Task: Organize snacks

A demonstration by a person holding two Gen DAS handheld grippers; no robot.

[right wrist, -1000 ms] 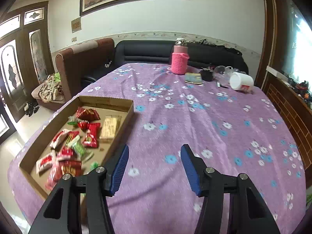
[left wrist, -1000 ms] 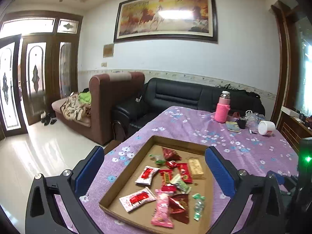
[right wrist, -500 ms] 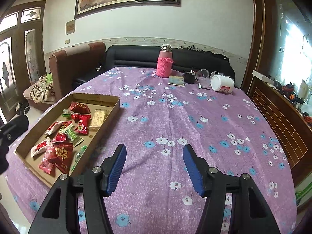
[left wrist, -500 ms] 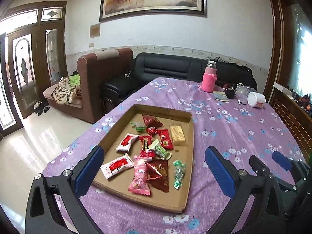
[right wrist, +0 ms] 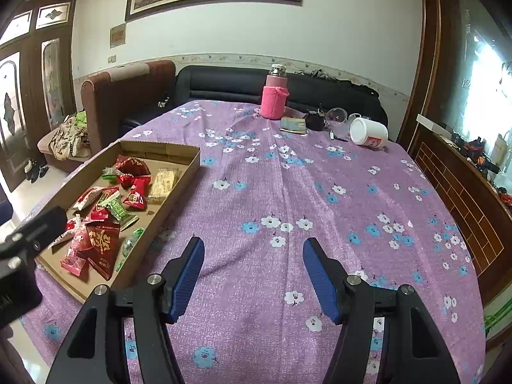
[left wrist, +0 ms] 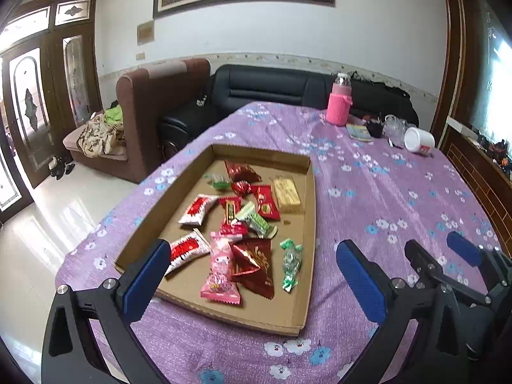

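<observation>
Left wrist view: left gripper (left wrist: pixel 249 267) wide open, empty, nearer; snacks (left wrist: pixel 246 224) in tray (left wrist: pixel 308 224) straight ahead, below.

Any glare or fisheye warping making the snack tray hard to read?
Left wrist view: cardboard tray sharp, wrappers legible; glare only on floor tiles; edges bend. Right wrist view: window blown out, tray squeezed leftward, partly hidden behind the left gripper's body.
</observation>
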